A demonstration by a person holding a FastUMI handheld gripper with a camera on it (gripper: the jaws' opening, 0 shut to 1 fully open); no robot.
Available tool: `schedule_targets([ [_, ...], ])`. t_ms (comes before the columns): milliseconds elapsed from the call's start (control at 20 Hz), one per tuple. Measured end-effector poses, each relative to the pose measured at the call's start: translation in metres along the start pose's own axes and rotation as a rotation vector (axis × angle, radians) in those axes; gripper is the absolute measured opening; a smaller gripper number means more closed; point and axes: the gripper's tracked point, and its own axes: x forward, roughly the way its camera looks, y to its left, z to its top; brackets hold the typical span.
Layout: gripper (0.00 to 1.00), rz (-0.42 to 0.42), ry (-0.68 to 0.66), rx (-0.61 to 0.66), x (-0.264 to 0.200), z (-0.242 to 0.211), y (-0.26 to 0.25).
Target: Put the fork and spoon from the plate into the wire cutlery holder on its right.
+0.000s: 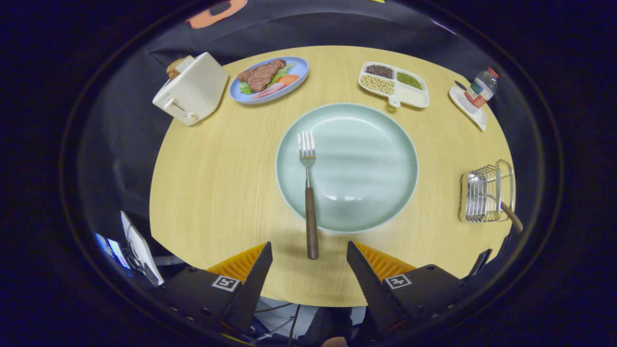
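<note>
The fork (308,193) is lying on the left side of the plate (381,168) at mid-frame, its handle overhanging the rim and ending just ahead of the hand-held gripper (309,254), whose fingers are spreading wide and empty. The spoon (496,200) is already sitting in the cutlery holder (487,193) at right, so the fork step seems next, calling for a short reach forward over the surface (217,193) to pinch the handle.

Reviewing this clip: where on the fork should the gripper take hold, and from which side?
Probably the fork's brown handle end, which overhangs the plate rim toward the open gripper. Coming straight ahead and down, fingers would straddle the narrow handle, clear of the plate.
</note>
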Motion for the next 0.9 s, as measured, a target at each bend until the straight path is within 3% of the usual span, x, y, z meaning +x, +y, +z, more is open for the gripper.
schedule_targets([
  [50,0.83,-0.007,0.002,-0.001,0.005,0.001,-0.001],
  [200,0.71,-0.008,0.04,0.014,0.018,-0.003,0.003],
  [450,0.1,-0.017,0.073,0.037,0.026,-0.007,0.003],
  [550,0.1,-0.012,0.065,0.032,0.021,-0.007,0.002],
  [600,0.01,-0.012,0.058,0.028,0.022,-0.006,0.0],
  [900,0.01,0.012,0.005,0.03,-0.005,0.003,-0.01],
])
